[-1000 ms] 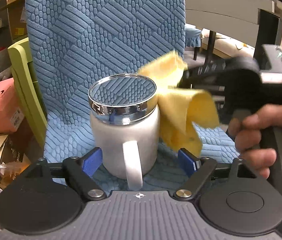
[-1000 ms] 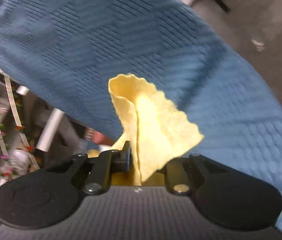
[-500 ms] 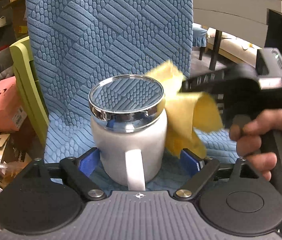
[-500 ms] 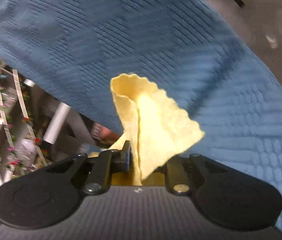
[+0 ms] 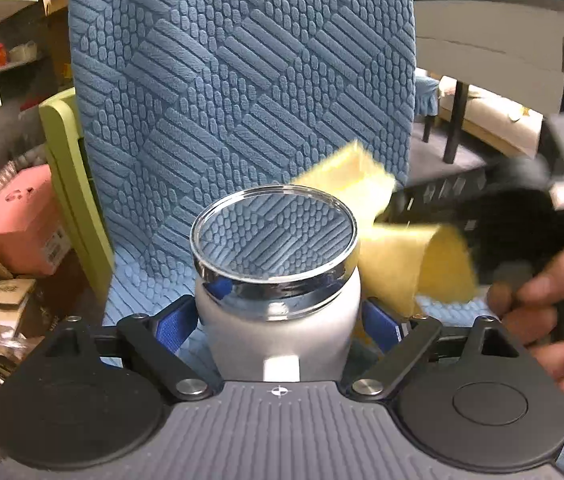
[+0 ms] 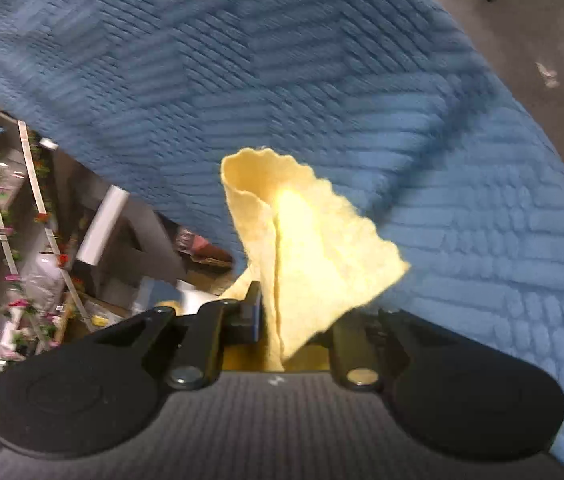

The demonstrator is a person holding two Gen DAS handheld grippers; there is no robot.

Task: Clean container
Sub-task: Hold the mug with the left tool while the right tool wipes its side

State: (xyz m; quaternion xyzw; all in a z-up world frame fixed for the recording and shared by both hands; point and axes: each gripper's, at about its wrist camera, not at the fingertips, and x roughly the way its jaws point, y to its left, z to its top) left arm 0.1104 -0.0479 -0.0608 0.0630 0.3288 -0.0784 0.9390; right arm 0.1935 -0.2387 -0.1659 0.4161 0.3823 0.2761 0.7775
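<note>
jar: white ceramic jar with a mirror-shiny chrome lid (image 5: pixel 278 276) and a handle facing the camera, standing upright on the seat of the blue quilted-fabric chair (image 5: pixel 242 92), right between the fingers of the left tool.
left tool (image 5: pixel 278 326): spread wide, blue pads (image 5: pixel 172 326) just off either side of the jar, not pressing as far as can be told; jaws have just been opening. Probably there to steady the jar while it gets wiped.
right tool (image 6: pixel 270 320): clamped tight on a soft yellow cleaning cloth (image 6: pixel 306 256), folded and sticking up past the fingers, so a loose flap is free to do the wiping.
cloth position: in the left view, hanging just right of the chrome lid, near its rim; touching or not, too blurry to say.
clutter: pink cardboard box (image 5: pixel 18 232) and a lime-green panel (image 5: pixel 74 200) off to the left, well apart.
in the way: the handle, and the left tool's own fingers, block part of the jar's sides.
</note>
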